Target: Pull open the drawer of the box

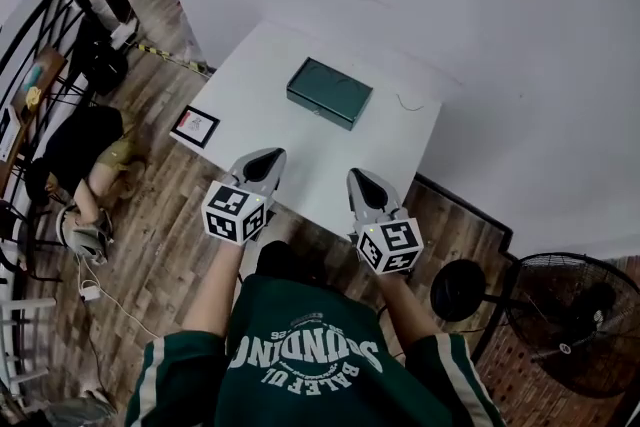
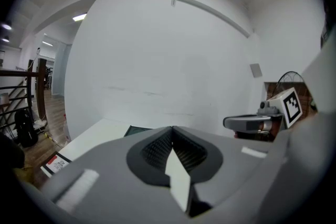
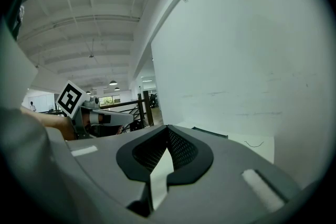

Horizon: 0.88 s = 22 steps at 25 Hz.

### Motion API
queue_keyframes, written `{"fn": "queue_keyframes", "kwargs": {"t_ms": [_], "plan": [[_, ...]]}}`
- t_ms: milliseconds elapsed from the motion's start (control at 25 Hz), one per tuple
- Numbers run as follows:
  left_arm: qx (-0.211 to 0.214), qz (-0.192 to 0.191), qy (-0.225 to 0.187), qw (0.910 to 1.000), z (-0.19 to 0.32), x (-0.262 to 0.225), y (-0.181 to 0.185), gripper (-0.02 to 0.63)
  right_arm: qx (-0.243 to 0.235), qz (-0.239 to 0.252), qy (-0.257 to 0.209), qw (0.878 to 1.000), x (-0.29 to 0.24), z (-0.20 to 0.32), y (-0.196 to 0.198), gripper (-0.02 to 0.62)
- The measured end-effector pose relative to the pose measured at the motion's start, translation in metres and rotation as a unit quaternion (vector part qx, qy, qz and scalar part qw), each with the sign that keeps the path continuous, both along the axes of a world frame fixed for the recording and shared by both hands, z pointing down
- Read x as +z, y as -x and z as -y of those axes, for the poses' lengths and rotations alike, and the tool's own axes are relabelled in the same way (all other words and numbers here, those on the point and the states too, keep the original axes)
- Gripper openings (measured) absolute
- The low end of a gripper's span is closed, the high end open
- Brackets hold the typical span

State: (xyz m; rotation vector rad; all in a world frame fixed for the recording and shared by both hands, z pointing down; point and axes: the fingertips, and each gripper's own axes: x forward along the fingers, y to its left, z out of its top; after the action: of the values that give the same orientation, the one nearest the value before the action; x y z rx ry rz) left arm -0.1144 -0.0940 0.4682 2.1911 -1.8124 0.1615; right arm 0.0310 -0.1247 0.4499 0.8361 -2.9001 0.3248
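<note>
Box (image 2: 137,131) shows only as a sliver behind the left tongs (image 2: 172,134) and right tongs (image 3: 167,132) in both gripper views, drawer front too small to resolve in head view, card (image 1: 196,126) print unreadable, fan (image 1: 572,317) clipped by frame edge.

We are looking down on a white table (image 1: 260,90) standing against a white wall (image 1: 450,5), with wooden plank floor (image 1: 160,245) surrounding it and a black fan (image 1: 575,320) sitting nearby.
</note>
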Motion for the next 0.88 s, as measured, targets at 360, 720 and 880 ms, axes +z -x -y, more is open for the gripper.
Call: {"fn": "queue_keyframes", "kwargs": {"t_ms": [360, 720, 880], "plan": [[0.014, -0.004, 0.008, 0.9999, 0.03, 0.012, 0.017, 0.052, 0.015, -0.007, 0.004, 1.0, 0.007, 0.019, 0.015, 0.002], [0.057, -0.008, 0.027, 0.998, 0.097, 0.036, 0.047, 0.052, 0.053, -0.025, 0.01, 0.998, 0.017, 0.068, 0.049, 0.002], [0.08, -0.016, 0.04, 0.9958, 0.128, 0.048, 0.056, 0.052, 0.074, -0.033, 0.022, 0.996, 0.025, 0.092, 0.06, 0.002]]}}
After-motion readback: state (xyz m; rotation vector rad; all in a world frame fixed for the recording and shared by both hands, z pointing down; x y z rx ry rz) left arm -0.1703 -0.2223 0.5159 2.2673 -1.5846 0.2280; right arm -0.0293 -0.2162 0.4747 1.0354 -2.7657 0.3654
